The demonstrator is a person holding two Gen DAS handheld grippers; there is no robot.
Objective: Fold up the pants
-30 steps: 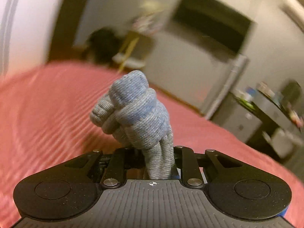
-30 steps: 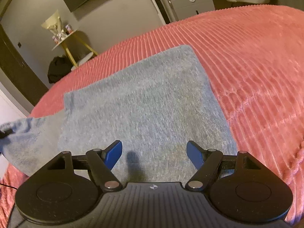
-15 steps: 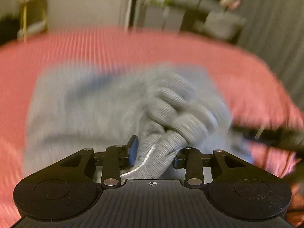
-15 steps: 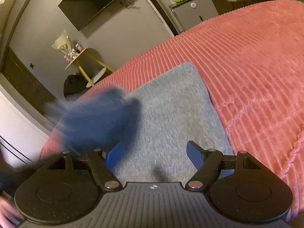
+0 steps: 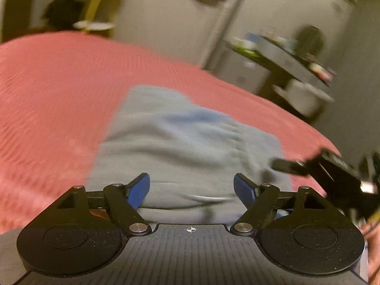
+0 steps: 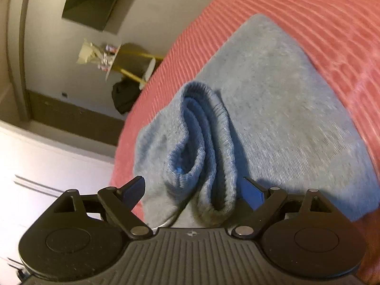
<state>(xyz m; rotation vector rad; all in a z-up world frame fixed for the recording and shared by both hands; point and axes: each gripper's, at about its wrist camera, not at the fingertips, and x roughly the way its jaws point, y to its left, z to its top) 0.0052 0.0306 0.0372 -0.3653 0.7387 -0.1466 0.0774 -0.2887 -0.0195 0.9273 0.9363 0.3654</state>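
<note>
My left gripper [image 5: 191, 187] was released above the pants [image 5: 187, 147] on the bedspread [image 5: 54, 95], my right gripper [image 6: 191, 190] spread around a bunched fold [image 6: 201, 142], not clenched.

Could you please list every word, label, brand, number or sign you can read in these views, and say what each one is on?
No text is readable in either view.
Small cans on the side table: any print too small and blurred to read.
Cluttered desk: motion blur hides any labels.
Gray pants and both grippers: no lettering visible.
</note>
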